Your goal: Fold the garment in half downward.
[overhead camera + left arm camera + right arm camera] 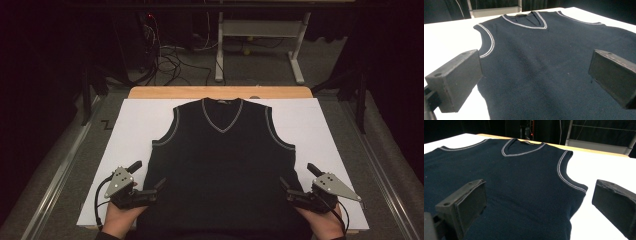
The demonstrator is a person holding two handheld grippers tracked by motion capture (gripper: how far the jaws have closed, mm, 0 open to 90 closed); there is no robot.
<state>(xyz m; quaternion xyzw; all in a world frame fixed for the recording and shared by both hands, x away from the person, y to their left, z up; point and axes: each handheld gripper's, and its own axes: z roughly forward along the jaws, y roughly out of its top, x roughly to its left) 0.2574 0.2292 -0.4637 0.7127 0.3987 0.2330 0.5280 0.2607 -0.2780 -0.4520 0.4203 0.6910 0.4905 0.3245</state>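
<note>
A dark navy sleeveless V-neck vest [225, 155] with pale trim at neck and armholes lies flat, neck toward the far side. My left gripper [150, 173] stands open at the vest's lower left side. In the left gripper view [535, 72] one jaw hangs over the white sheet and the other over the vest [536, 50]. At the lower right side my right gripper [297, 174] is open too. The right gripper view [539, 200] shows the vest's side edge [574, 202] between the jaws. Nothing is gripped.
The vest rests on a white sheet [130, 130] that covers a wooden table [150, 92]. Beyond the table's far edge are a white table frame [220, 50] and cables [170, 60] on the floor. Metal rails [65, 165] run along both sides.
</note>
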